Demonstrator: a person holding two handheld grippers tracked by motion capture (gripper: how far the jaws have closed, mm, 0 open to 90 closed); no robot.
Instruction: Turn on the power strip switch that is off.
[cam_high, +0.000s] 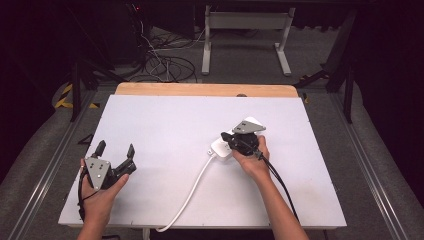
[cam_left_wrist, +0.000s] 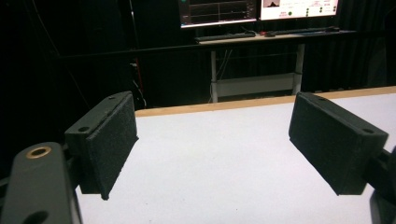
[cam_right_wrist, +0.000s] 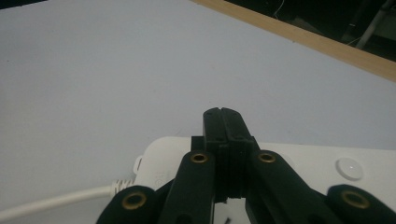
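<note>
The right tool (cam_right_wrist: 223, 116), jaws pressed together, is hovering over the white power strip (cam_right_wrist: 308, 161). The left tool (cam_high: 116, 150) is waiting with jaws apart. Pushing off-centre could be skidding the strip across the surface (cam_high: 165, 125).

Bright, evenly lit table (cam_high: 165, 120), dark surroundings, soft focus throughout.

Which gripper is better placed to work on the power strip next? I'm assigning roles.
Probably right: the right gripper, jaws shut, sits over the white power strip. The left gripper is open and far off.
</note>
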